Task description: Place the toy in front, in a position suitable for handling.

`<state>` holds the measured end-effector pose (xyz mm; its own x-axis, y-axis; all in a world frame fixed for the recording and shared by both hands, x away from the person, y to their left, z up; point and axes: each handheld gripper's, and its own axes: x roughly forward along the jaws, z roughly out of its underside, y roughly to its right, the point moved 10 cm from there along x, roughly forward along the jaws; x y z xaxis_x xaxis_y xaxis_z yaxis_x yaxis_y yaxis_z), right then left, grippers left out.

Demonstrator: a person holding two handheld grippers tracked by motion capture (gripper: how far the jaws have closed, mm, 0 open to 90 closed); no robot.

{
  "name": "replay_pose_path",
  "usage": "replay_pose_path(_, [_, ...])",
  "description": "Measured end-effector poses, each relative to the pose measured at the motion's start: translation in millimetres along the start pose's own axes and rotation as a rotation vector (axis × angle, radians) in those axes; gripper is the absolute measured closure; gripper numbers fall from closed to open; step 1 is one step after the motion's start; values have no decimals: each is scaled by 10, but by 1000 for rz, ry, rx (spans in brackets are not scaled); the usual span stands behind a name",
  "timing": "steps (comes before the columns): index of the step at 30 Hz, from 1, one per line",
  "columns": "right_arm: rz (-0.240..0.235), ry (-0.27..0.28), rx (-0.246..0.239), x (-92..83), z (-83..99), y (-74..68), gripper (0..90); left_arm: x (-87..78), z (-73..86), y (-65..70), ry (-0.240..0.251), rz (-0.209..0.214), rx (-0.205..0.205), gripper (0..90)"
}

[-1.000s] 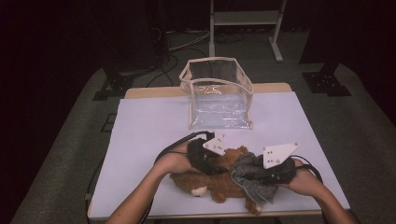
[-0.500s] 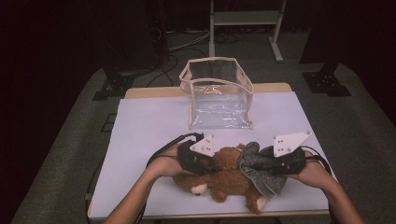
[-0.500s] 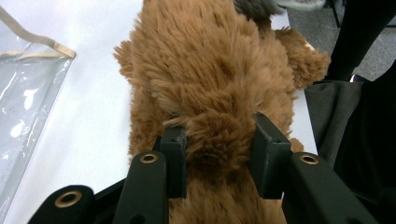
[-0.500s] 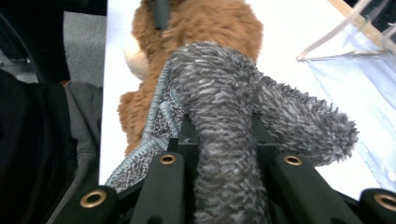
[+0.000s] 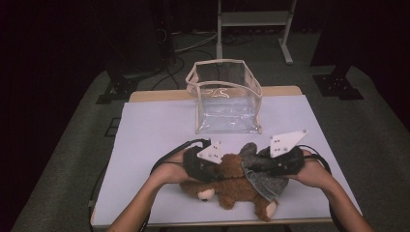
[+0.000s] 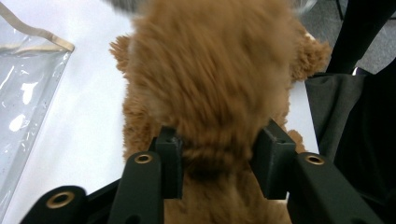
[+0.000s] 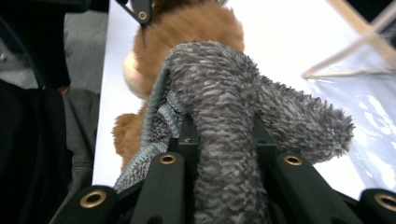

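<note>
A brown teddy bear (image 5: 227, 188) lies on the white table near its front edge, partly wrapped in a fuzzy grey garment (image 5: 263, 181). My left gripper (image 5: 218, 168) comes in from the left. Its jaws have just been opening a little, but they still press the bear's furry body (image 6: 210, 84) between the pads (image 6: 170, 158). My right gripper (image 5: 257, 165) comes in from the right, shut on a fold of the grey garment (image 7: 224, 93), which it holds raised above the bear (image 7: 187, 32). Fabric hides the right gripper's fingertips.
A clear plastic bag (image 5: 227, 101) with beige trim stands open-topped at the middle back of the table (image 5: 154, 130). It also appears beside the bear as the bag (image 6: 23, 107) and, in the right gripper view, the bag (image 7: 364, 93). Dark floor, cables and stands surround the table.
My right gripper has risen slightly and drawn the grey garment up with it. My left gripper stays at the bear, shifted barely leftward.
</note>
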<state>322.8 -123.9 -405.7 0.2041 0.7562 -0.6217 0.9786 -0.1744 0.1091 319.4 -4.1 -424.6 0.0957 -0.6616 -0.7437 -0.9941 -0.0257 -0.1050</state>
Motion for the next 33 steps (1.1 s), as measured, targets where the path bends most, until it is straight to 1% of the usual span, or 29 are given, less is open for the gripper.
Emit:
replay_pose_path(1, [-6, -16, -7, 46, 0, -18, 724, -6, 1, 6, 2, 4, -2, 577])
replay_pose_path(2, [-9, -44, -23, 109, 19, -31, 724, -8, 9, 10, 0, 2, -2, 573])
replay_pose_path(3, [-7, -61, -18, 150, 38, -34, 724, -11, 19, 4, -7, -2, 4, 568])
replay_pose_path(6, [-16, -48, 15, 160, 80, -10, 728, -24, 4, 3, 9, 3, -6, 559])
replay_pose_path(8, [-26, -52, 35, 175, 126, -30, 729, -33, -24, -3, 14, 1, 7, 538])
replay_pose_path(9, [-28, -52, 36, 178, 140, -35, 730, -32, -38, 2, 18, 1, 7, 529])
replay_pose_path(10, [-29, -50, 45, 178, 144, -42, 730, -23, -58, 8, 20, -3, 15, 515])
replay_pose_path(13, [-30, -51, 43, 182, 145, -32, 730, -19, -115, 22, 20, -14, 41, 475])
replay_pose_path(18, [-34, -48, 51, 189, 151, -39, 730, -25, -221, 25, 24, -35, 100, 428])
replay_pose_path(19, [-36, -45, 56, 189, 152, -44, 730, -28, -234, 23, 23, -37, 110, 428])
replay_pose_path(20, [-38, -42, 52, 190, 156, -41, 730, -24, -244, 27, 28, -39, 110, 430])
replay_pose_path(21, [-39, -41, 56, 190, 159, -43, 730, -23, -252, 29, 30, -40, 123, 441])
replay_pose_path(22, [-40, -38, 60, 192, 160, -45, 730, -28, -254, 32, 32, -38, 127, 470])
replay_pose_path(23, [-40, -38, 64, 193, 161, -47, 730, -36, -260, 37, 44, -40, 125, 510])
replay_pose_path(25, [-40, -40, 63, 192, 163, -49, 730, -64, -242, 28, 42, -42, 125, 581])
replay_pose_path(26, [-40, -41, 64, 193, 162, -52, 730, -82, -235, 18, 45, -47, 120, 601])
replay_pose_path(28, [-40, -45, 60, 192, 163, -50, 730, -123, -206, -6, 55, -56, 104, 616])
replay_pose_path(29, [-40, -46, 60, 193, 162, -51, 730, -139, -190, -12, 66, -56, 86, 616])
replay_pose_path(33, [-39, -49, 60, 196, 159, -57, 730, -192, -108, -31, 96, -46, 44, 614])
